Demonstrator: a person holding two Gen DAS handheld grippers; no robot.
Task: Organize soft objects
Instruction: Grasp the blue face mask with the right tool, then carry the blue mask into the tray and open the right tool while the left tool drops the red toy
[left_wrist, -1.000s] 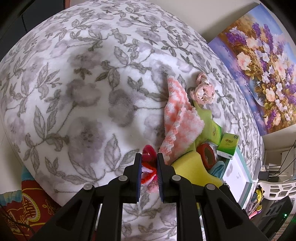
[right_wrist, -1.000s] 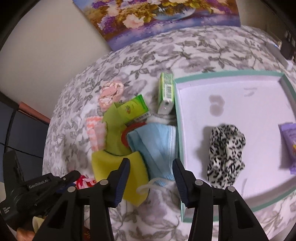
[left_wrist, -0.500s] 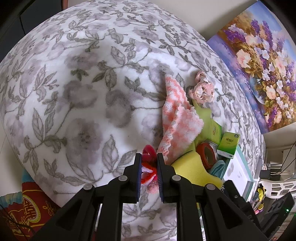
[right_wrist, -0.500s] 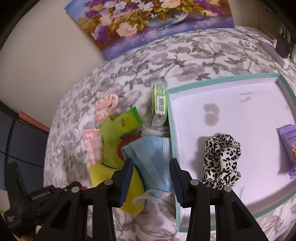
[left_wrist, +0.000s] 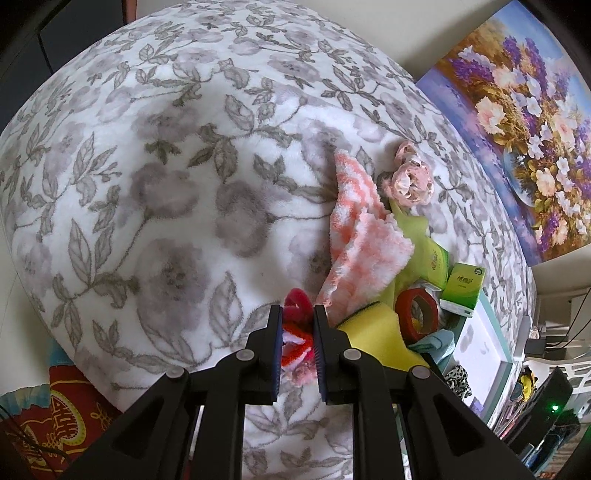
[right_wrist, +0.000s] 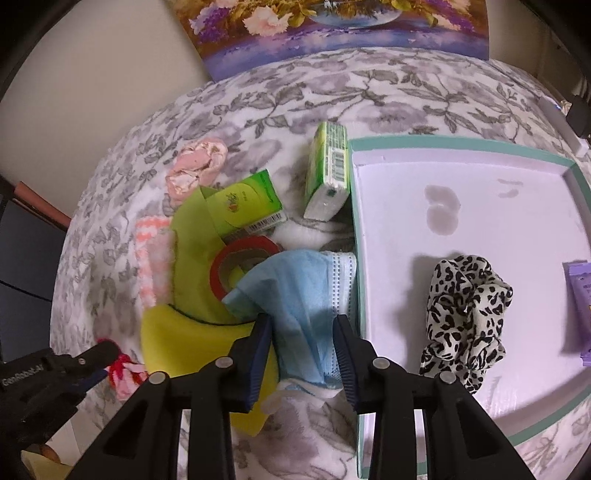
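My left gripper (left_wrist: 297, 314) is shut on a red, white and pink fuzzy scrunchie (left_wrist: 295, 334), which also shows in the right wrist view (right_wrist: 123, 369). My right gripper (right_wrist: 303, 328) is open, its fingers on either side of a light blue face mask (right_wrist: 299, 291) lying beside the teal-rimmed white tray (right_wrist: 458, 144). A leopard-print scrunchie (right_wrist: 465, 317) lies in the tray. A pink and white cloth (left_wrist: 364, 243), a pink fabric flower (left_wrist: 410, 181) and a yellow sponge (right_wrist: 184, 336) lie on the floral blanket (left_wrist: 166, 184).
Two green tissue packs (right_wrist: 328, 170) (right_wrist: 247, 203), a lime cloth (right_wrist: 192, 254) and a red tape roll (right_wrist: 240, 266) lie in the pile left of the tray. A purple packet (right_wrist: 581, 306) sits at the tray's right. A flower painting (left_wrist: 532, 110) leans on the wall.
My right gripper has moved forward and down, so its fingers now straddle the blue mask. My left gripper still holds the red scrunchie, with little movement.
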